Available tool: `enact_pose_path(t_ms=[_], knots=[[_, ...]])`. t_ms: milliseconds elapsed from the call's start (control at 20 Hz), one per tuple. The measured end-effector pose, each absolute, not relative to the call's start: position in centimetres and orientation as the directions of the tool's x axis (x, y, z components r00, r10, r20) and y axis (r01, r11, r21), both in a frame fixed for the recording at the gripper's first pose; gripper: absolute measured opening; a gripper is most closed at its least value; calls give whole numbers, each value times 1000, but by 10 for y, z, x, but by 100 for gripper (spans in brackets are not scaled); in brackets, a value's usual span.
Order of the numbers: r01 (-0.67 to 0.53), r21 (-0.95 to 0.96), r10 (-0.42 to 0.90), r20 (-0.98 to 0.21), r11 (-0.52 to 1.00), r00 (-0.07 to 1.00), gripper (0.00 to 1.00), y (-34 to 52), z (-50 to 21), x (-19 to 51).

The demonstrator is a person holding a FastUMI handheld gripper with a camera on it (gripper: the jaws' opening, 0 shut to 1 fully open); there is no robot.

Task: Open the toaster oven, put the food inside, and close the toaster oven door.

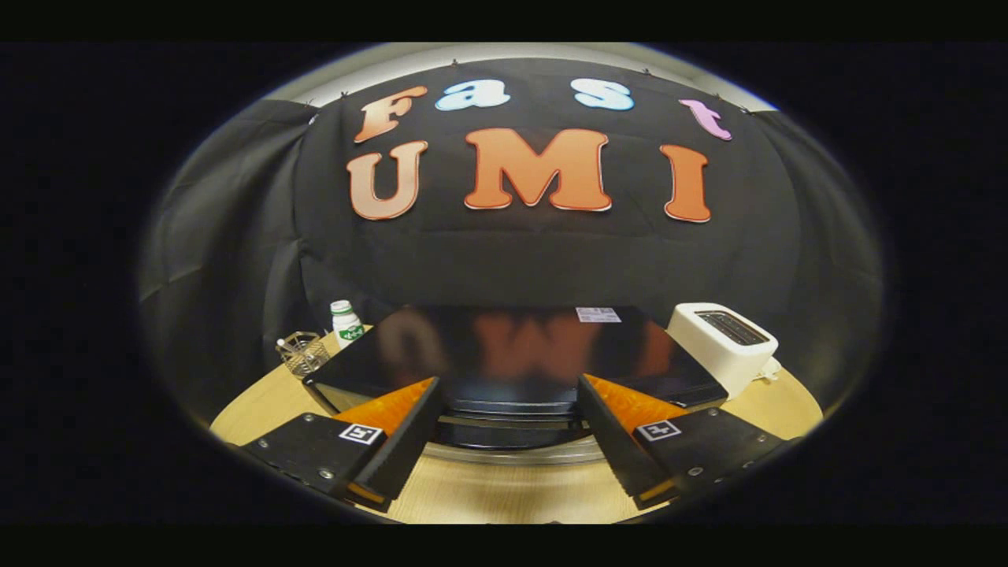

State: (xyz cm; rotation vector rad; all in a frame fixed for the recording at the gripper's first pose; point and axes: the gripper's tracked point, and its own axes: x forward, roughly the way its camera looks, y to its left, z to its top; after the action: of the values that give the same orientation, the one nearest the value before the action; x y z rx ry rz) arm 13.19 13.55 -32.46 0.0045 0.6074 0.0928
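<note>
Two fingers of the gripper (508, 441) stand wide apart, holding nothing, above the black toaster oven (512, 354) just ahead on the wooden table (504, 488). Opening appears the step in hand; next, the door's handle must be caught.

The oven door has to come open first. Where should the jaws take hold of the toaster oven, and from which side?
Grip the handle bar on the toaster oven front, from above and in front. It lies crosswise between the open gripper jaws, facing them.
</note>
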Motion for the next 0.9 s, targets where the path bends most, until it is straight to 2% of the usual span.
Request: enact_pose_path(t_ms=[300,450,550,900], knots=[[-100,17,93,-558,995,825,99,138,-321,111],[-104,58,119,-536,993,836,92,139,-317,100],[-109,56,122,-531,992,839,92,138,-316,93],[-146,24,134,-573,989,809,92,137,-318,39]])
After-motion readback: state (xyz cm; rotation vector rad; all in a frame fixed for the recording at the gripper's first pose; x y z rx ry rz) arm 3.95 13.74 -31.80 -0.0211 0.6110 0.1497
